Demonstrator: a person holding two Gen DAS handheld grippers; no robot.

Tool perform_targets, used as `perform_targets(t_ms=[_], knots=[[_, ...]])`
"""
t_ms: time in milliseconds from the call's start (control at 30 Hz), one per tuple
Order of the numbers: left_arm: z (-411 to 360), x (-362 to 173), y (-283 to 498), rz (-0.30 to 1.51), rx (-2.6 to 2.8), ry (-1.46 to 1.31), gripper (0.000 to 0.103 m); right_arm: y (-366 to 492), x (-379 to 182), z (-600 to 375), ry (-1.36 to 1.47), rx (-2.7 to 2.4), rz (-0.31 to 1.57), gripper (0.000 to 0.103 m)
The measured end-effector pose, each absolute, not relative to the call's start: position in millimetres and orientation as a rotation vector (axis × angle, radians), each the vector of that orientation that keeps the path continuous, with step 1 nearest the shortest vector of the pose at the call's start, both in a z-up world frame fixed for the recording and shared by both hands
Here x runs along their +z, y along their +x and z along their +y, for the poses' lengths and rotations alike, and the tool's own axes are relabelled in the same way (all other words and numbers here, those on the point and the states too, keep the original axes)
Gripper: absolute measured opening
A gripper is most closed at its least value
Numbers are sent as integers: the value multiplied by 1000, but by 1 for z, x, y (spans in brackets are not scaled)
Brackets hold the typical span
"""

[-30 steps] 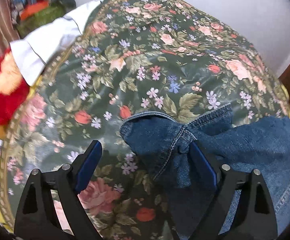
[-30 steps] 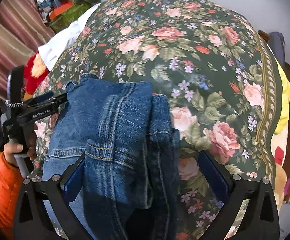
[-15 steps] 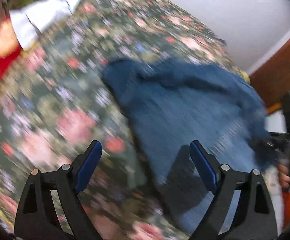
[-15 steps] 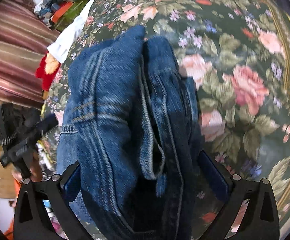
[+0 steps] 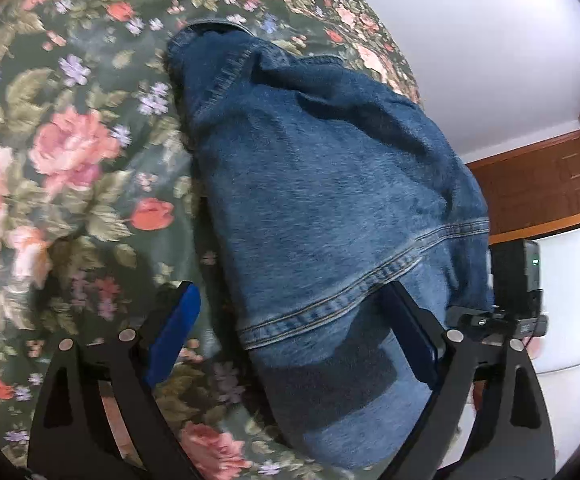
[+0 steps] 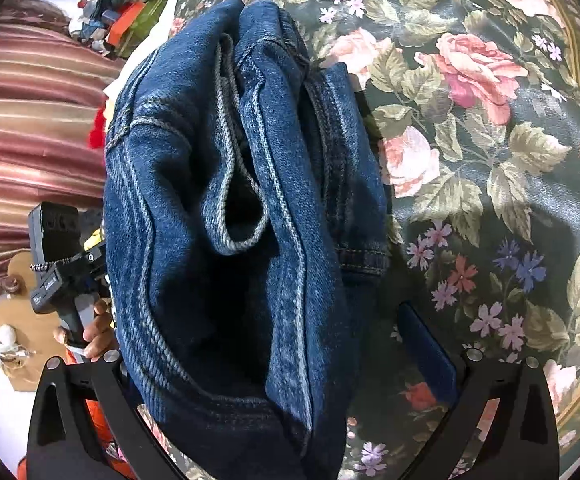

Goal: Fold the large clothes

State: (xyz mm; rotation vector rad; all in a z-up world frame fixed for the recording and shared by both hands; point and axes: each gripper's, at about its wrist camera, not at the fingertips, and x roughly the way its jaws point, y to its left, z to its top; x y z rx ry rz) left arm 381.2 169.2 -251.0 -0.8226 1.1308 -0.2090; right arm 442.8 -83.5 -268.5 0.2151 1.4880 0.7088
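Note:
A blue denim garment (image 5: 322,184) lies bunched in folds on a floral bedspread (image 5: 69,152). My left gripper (image 5: 294,340) is open, its blue-padded fingers standing either side of the garment's seamed near edge without clamping it. In the right wrist view the folded denim (image 6: 225,208) fills the middle, with layered seams and a dark pocket between layers. My right gripper (image 6: 285,360) is open, the denim lying between its fingers; the left finger is hidden behind the cloth. The other gripper shows in each view, at right (image 5: 518,312) and at left (image 6: 61,280).
A white wall (image 5: 490,40) and brown wooden furniture (image 5: 538,184) stand beyond the bed. A striped curtain (image 6: 29,120) and a pile of coloured items (image 6: 125,12) are at the left. The bedspread (image 6: 490,160) stretches to the right of the garment.
The left gripper has let go of the denim corner and swung to the right, towards the garment's seamed edge. The right gripper has moved closer over the folded denim.

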Motion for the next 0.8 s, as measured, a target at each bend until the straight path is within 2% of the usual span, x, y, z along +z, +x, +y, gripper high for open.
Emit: perform_targets(t_ms=[67,233,367,467,567,700,800], knots=[[167,-256,391,1130,-251,-871,93,444,-269,-72,223,731,1491,103],[155,-261,405,1116,-255,-856,103,448,-270,-47,198,713,1489,103],[152,-274,412,1130,-259,-891,103,448,-273,-52,223,712,1478,103],[152,-292,415,1162,-296,-1024,103,447,-271,-55,237,706,1464,96],[144,-281,418,1149,-278,-973,96,440,-264,-62,225,725,1450,83],[144,-264,418,1142,-245,-928,81,432,-253,-65,231,730,1448,69],[142,-241,414,1112,-204,-858,75,425,-239,-62,223,740,1426,61]])
